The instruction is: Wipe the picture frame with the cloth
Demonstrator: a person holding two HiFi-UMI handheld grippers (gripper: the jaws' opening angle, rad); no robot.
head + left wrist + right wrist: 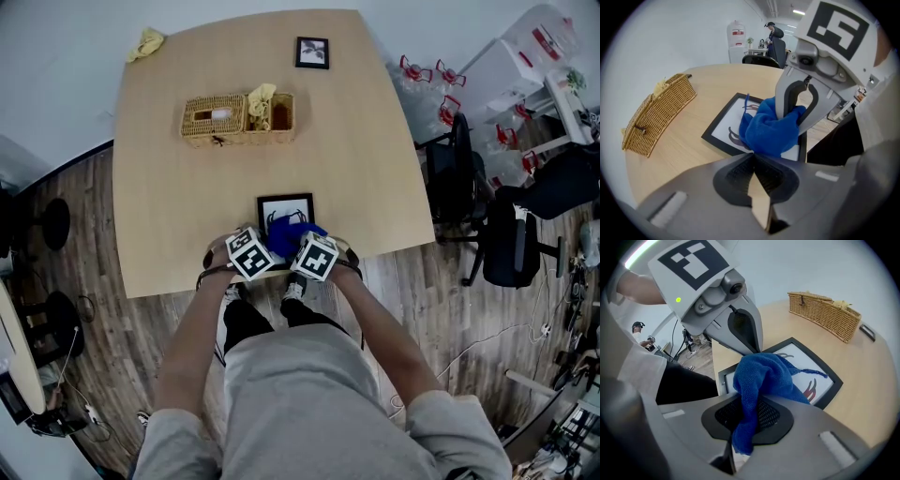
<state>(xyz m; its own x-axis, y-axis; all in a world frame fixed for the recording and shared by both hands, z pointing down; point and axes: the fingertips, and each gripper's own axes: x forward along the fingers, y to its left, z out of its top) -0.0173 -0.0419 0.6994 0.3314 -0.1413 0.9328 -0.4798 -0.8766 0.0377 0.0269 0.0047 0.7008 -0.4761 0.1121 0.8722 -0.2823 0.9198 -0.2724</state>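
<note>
1. Head view: a black picture frame [284, 214] lies flat near the front edge of a wooden table [169, 187], with a blue cloth [289, 238] bunched on its lower part. The left gripper [253, 254] and right gripper [314, 256] sit side by side right at that edge. Farther back there's a wicker basket [238, 118] and a second frame [312, 52].
2. Left gripper view: the left claw is pinched shut with nothing in it, tips aimed at the near side of the picture frame. The cloth sits on the glass just past them.
3. Right gripper view: this claw is clamped on the cloth. A tail of it hangs down between the jaws, and the rest is heaped on the picture frame, covering part of the print.
</note>
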